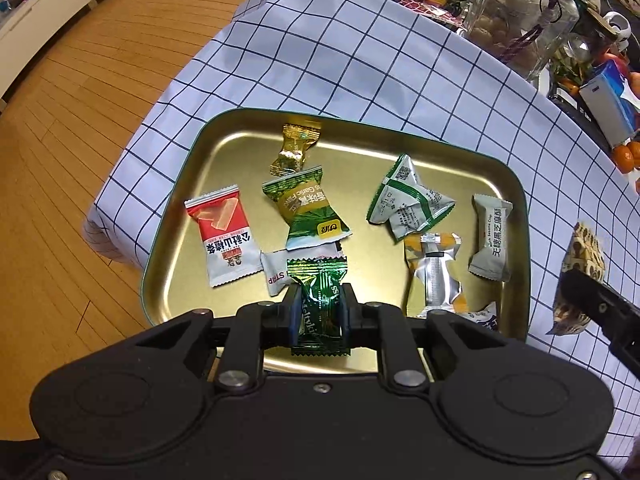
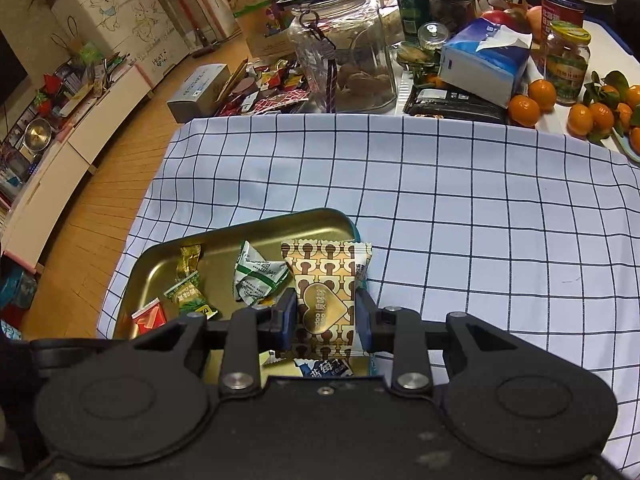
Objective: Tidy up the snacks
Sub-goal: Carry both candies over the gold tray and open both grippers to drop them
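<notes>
A gold metal tray [image 1: 372,148] sits on the checked cloth and holds several wrapped snacks: a red and white pack [image 1: 222,240], a green garlic-flavour pack [image 1: 306,208], a gold candy [image 1: 294,148], a green and white pack [image 1: 408,200], a grey sesame pack [image 1: 492,236]. My left gripper [image 1: 319,312] is shut on a dark green foil snack [image 1: 320,304] above the tray's near edge. My right gripper [image 2: 325,316] is shut on a brown and gold patterned snack [image 2: 324,300], over the tray's right rim [image 2: 352,228]. That patterned snack [image 1: 580,272] also shows at the right of the left wrist view.
The blue-white checked cloth [image 2: 480,220] stretches right of the tray. Behind it stand a big glass jar [image 2: 348,48], a tissue box [image 2: 484,60], cans, a small jar and tangerines [image 2: 540,96]. A heap of loose snacks [image 2: 264,92] lies at the back left. Wooden floor lies left of the table.
</notes>
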The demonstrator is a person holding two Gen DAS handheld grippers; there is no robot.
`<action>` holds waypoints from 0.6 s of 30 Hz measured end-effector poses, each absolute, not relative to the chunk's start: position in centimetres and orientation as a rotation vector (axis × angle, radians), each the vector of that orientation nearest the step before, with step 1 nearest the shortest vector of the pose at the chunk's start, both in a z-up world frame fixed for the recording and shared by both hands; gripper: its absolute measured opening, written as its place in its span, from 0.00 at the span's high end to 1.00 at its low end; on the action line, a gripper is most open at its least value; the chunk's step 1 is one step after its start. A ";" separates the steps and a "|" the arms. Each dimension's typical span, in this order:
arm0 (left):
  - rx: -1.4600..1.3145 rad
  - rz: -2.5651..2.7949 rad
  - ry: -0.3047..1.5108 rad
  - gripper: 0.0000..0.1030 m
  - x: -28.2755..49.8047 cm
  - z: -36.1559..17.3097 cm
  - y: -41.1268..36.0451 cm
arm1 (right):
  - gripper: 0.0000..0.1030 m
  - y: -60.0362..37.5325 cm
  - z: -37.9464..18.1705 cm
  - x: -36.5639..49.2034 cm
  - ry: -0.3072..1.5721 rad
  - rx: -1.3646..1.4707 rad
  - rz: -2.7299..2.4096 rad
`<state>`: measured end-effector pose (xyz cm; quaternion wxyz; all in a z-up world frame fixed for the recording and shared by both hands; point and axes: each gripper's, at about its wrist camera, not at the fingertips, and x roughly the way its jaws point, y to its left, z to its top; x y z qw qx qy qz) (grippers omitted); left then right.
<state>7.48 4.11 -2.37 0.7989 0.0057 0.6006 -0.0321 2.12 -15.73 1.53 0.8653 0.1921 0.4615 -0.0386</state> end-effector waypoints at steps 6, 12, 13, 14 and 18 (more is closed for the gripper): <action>0.016 -0.060 1.293 0.76 7.8 -2.9 4.1 | 0.69 -14.9 1.1 2.5 0.977 0.375 -0.068; 0.012 -0.054 1.280 0.75 8.1 -2.8 4.0 | 0.68 -14.3 0.8 3.0 0.985 0.374 -0.057; 0.010 -0.054 1.277 0.75 8.1 -2.7 4.0 | 0.68 -14.2 0.8 3.1 0.985 0.374 -0.054; 0.006 -0.054 1.278 0.74 8.1 -2.7 4.0 | 0.68 -14.1 0.7 3.2 0.987 0.374 -0.051; -0.011 -0.061 1.286 0.67 8.2 -2.8 4.2 | 0.68 -13.5 0.6 3.4 0.990 0.370 -0.039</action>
